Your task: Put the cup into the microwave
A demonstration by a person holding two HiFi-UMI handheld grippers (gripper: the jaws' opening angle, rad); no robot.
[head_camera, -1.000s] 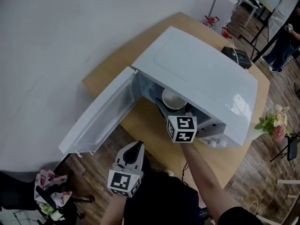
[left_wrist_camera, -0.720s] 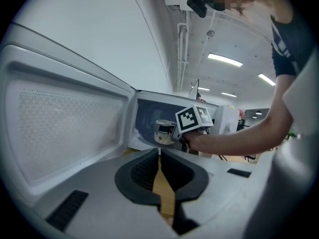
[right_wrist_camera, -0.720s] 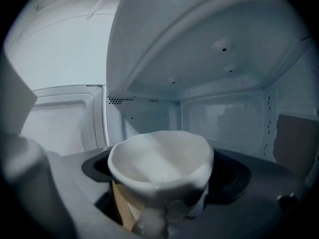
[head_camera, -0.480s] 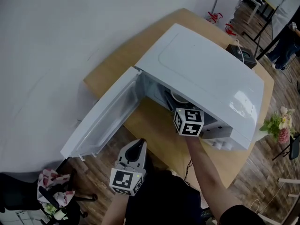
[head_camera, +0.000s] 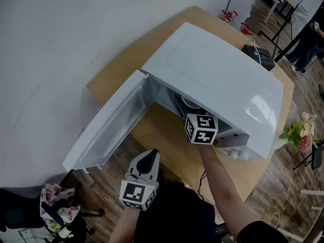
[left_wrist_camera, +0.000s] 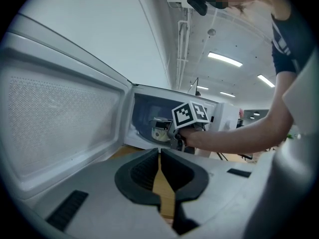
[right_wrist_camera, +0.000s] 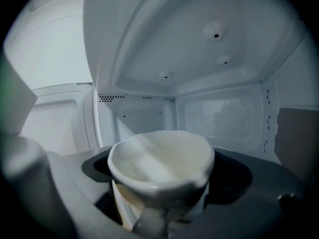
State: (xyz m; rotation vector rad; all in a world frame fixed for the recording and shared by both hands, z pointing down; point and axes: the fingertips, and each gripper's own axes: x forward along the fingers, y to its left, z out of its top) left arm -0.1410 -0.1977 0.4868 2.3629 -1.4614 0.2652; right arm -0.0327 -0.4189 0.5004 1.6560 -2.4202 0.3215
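A white microwave [head_camera: 223,80] stands on a round wooden table [head_camera: 167,135] with its door [head_camera: 109,128] swung open to the left. My right gripper [right_wrist_camera: 162,193] is shut on a white cup [right_wrist_camera: 162,166] and holds it inside the white cavity [right_wrist_camera: 199,108], handle toward the camera. In the head view only the cup's rim [head_camera: 191,104] shows under the microwave's top, behind the right gripper's marker cube [head_camera: 201,128]. My left gripper [head_camera: 144,168] hangs shut and empty below the table's edge. The left gripper view shows the cup [left_wrist_camera: 160,131] in the opening.
A black box [head_camera: 257,56] sits on the table behind the microwave. Flowers [head_camera: 296,133] stand at the right, and a person [head_camera: 309,44] is at the far right. A chair with patterned cloth [head_camera: 53,201] stands on the wooden floor at bottom left.
My right gripper has carried the cup deeper into the microwave; less of the cup shows in the head view. The left gripper has stayed put.
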